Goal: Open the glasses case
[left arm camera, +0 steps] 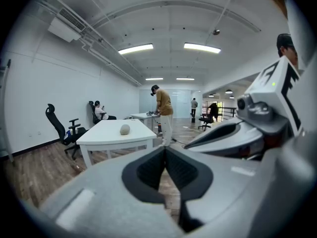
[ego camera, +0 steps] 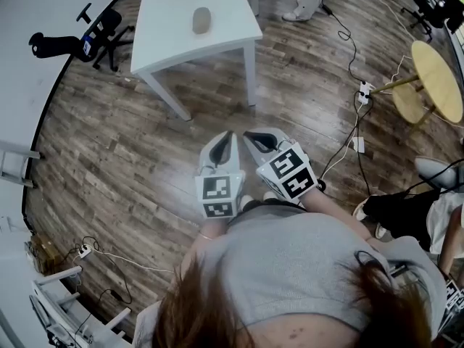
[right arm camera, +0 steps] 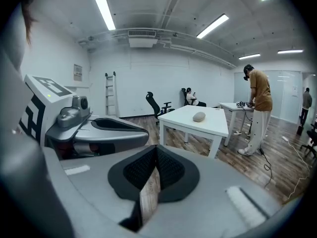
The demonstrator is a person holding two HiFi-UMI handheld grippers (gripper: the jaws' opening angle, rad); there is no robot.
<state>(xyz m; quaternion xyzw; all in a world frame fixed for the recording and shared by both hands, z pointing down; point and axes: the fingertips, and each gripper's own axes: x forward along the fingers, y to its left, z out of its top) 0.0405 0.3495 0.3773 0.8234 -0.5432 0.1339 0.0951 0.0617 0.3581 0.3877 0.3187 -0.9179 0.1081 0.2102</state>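
Approach is judged to be the step in hand, since nothing of the opening itself is begun. Both tools are held close in front of the person's body, side by side above the wooden floor and pointed toward the white table. The left gripper is seen in its own view with its jaws pressed together and nothing between them. The right gripper is likewise closed and empty, only floor being visible through the slit beneath its pads. The glasses case, a small rounded grey-beige thing, lies closed and alone near the middle of the tabletop, well apart from both tools. For the next move, the gap to the table would need to be crossed and the jaws spread before the case is met. One tool is likely needed to steady the case while the lid is lifted by the other. Where the seam runs cannot be told from here.
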